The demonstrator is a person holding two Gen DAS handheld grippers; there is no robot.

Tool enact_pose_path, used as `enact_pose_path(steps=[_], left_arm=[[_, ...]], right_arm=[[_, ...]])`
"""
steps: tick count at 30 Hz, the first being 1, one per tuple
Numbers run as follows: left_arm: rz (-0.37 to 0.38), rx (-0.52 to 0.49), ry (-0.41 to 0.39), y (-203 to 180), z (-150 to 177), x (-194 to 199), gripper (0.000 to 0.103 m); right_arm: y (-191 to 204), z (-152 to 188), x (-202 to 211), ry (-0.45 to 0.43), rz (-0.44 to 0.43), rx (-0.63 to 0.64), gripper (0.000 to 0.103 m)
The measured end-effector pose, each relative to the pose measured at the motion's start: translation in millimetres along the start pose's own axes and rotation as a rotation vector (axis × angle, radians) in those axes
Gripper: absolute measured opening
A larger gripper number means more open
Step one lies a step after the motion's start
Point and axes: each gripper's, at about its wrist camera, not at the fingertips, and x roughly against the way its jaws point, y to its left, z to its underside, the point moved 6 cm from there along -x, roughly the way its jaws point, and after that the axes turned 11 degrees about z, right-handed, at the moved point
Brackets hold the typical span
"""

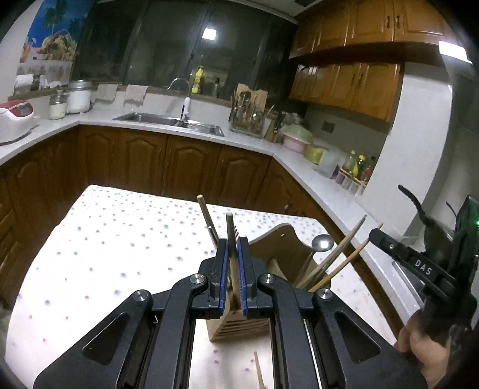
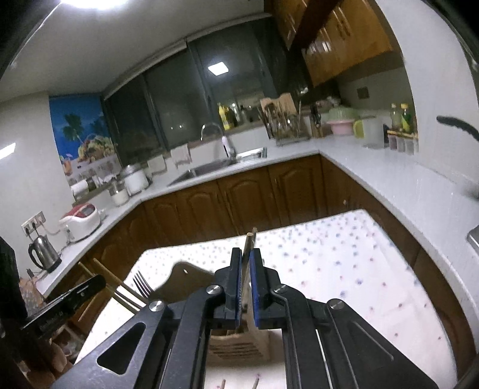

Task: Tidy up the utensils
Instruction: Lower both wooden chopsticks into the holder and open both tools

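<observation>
Both grippers' fingers pinch utensils: left (image 1: 233, 244) a wooden-handled fork (image 1: 231, 239), right (image 2: 245, 254) a wooden-handled utensil (image 2: 249, 242).

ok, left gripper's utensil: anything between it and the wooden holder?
Nothing visible. The left gripper is shut on a wooden-handled utensil with the wooden holder directly below. The spoon and chopsticks stand in its right-hand compartment, off to the side.

Dim kitchen, lit by a ceiling lamp (image 2: 86, 3) that glares white. The tablecloth (image 1: 119, 233) is overexposed. Fisheye bending and dark vignetting at edges; right wrist view motion-blurred.
</observation>
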Motion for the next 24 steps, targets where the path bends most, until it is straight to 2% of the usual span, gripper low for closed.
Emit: enact_pose_path(steps=[14,15,17,18,19,20,22,24], left_arm=[[0.004,0.0,0.021,-1,-2,-3,0.006],[0.012,0.007,0.028,-1,-2,-4,0.007],[0.035,0.025,0.038,-2,0,-2,0.019],[0.04,0.031,0.035,-2,-1,1,0.033],[0.038,0.033,0.025,-2,-1,5,0.046],[0.036,0.034,0.014,-3,-1,10,0.051],[0.035,0.035,0.003,-4,0,18,0.061],[0.035,0.043,-0.002,-5,2,26,0.071]], right_arm=[[-4,1,-1,0.01,0.009,-0.007,0.006],[-4,1,-2,0.012,0.007,-0.012,0.007],[-4,1,-1,0.02,-0.004,-0.025,0.011],[-5,1,-1,0.023,-0.01,-0.032,0.015],[-6,1,0,0.026,-0.015,-0.041,0.024],[-7,1,3,0.022,-0.022,-0.048,0.031],[-10,-1,8,0.008,-0.033,-0.065,0.067],[-13,-1,16,-0.013,-0.043,-0.085,0.08]])
